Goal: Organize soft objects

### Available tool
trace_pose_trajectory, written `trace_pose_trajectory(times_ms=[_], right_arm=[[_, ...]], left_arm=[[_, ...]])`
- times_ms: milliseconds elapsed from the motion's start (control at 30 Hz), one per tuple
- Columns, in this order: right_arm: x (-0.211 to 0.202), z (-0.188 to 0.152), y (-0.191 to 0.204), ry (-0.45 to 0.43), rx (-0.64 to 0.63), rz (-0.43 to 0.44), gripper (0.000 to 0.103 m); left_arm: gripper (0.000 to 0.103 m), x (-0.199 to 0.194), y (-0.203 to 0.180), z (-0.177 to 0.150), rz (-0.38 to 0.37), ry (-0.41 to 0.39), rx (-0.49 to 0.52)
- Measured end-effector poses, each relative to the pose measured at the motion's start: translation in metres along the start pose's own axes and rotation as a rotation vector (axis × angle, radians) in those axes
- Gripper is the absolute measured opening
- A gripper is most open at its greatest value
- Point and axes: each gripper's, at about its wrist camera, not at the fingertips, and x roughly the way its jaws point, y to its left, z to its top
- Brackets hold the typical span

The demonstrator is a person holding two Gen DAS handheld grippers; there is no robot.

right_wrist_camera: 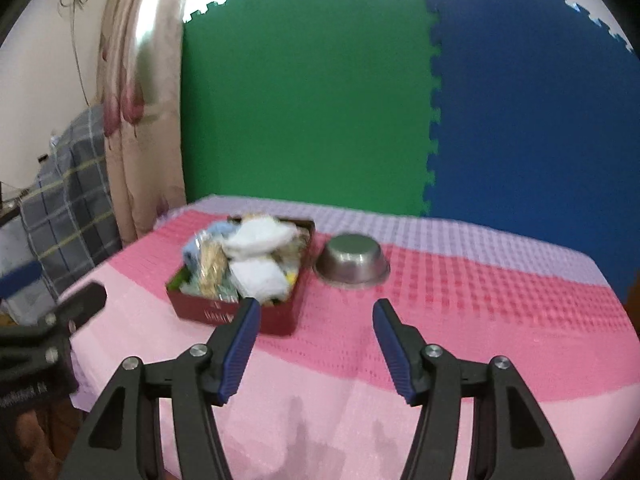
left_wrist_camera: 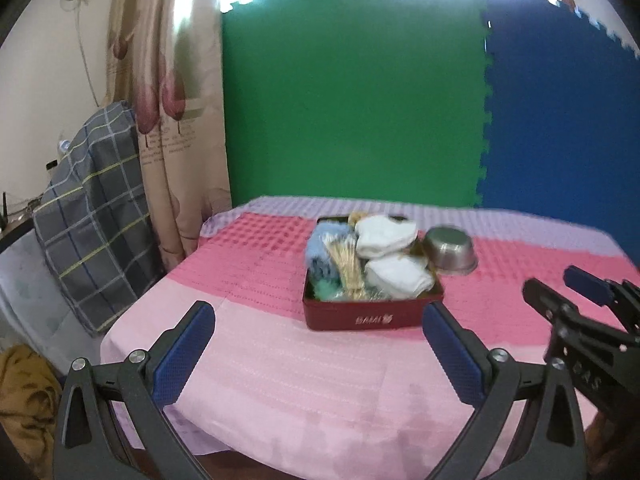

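Note:
A dark red tin box (left_wrist_camera: 374, 316) (right_wrist_camera: 200, 312) sits on the pink cloth, filled with soft things: two white folded cloths (left_wrist_camera: 386, 234) (right_wrist_camera: 258, 236), a light blue cloth (left_wrist_camera: 328, 240), a straw-coloured bundle (left_wrist_camera: 350, 266) and something green (left_wrist_camera: 328, 290). My left gripper (left_wrist_camera: 318, 320) hovers in front of the box, jaws wide and empty. My right gripper (right_wrist_camera: 316, 312) hangs to the right of the box, open with nothing between its blue pads; it also shows at the right edge of the left wrist view (left_wrist_camera: 560, 284).
A steel bowl (left_wrist_camera: 450, 250) (right_wrist_camera: 352, 266) lies upside down just right of the box. The table's cloth (right_wrist_camera: 440, 320) is striped pink, red and lilac. Green and blue foam mats (right_wrist_camera: 320, 100) stand behind. A plaid cushion (left_wrist_camera: 92, 208) and curtain (left_wrist_camera: 172, 100) are at the left.

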Motion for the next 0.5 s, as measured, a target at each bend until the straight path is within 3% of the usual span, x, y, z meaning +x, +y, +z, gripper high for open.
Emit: trace_pose_trajectory(times_ms=[333,500], right_arm=[[0.025,-0.036,0.014,0.083,-0.017,0.025,0.060],[0.034,-0.037,0.015,0.112,-0.005,0.047,0.060]], left_arm=[[0.103,0.045,0.002,-0.017,-0.031,0.084,0.050],[0.103,0.069,0.000,-0.027,-0.031,0.200,0.067]])
